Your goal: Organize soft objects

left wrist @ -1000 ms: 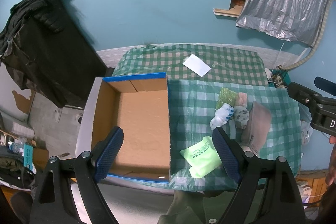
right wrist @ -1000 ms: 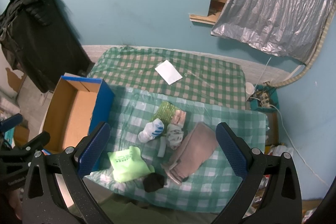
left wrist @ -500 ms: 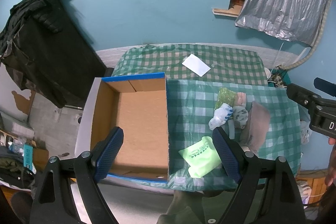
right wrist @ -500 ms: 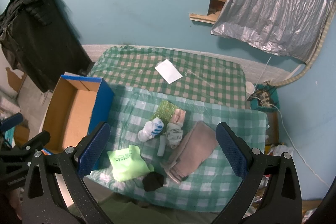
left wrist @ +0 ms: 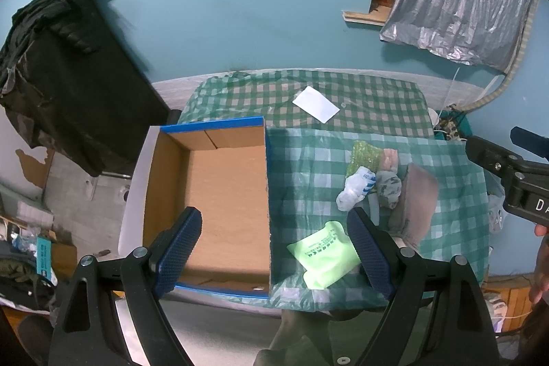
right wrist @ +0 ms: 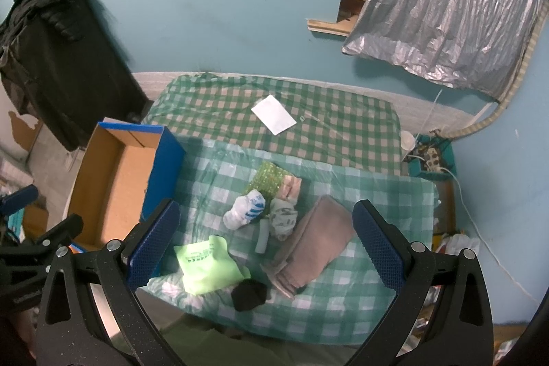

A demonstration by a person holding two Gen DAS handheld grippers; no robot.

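Soft things lie on a green checked cloth: a neon green folded cloth point(right wrist: 206, 264), a white and blue sock ball point(right wrist: 244, 209), a patterned pale sock ball point(right wrist: 283, 217), a folded brown towel point(right wrist: 314, 246), a black sock point(right wrist: 248, 294), a green sequined piece point(right wrist: 269, 178) and a pink piece point(right wrist: 291, 187). An empty cardboard box point(left wrist: 223, 194) with blue sides stands to their left. My left gripper point(left wrist: 274, 249) hangs open high above the box edge. My right gripper point(right wrist: 264, 244) is open, high over the pile, holding nothing.
A white card point(right wrist: 273, 114) lies on the far half of the checked table point(right wrist: 343, 132). A dark covered cabinet point(right wrist: 51, 57) stands at the left against the blue wall. A silver sheet point(right wrist: 446, 6) hangs at the right. Cables and clutter point(right wrist: 432, 156) sit beside the table's right edge.
Both views shift only slightly; nothing on the table has moved and both grippers stay open.
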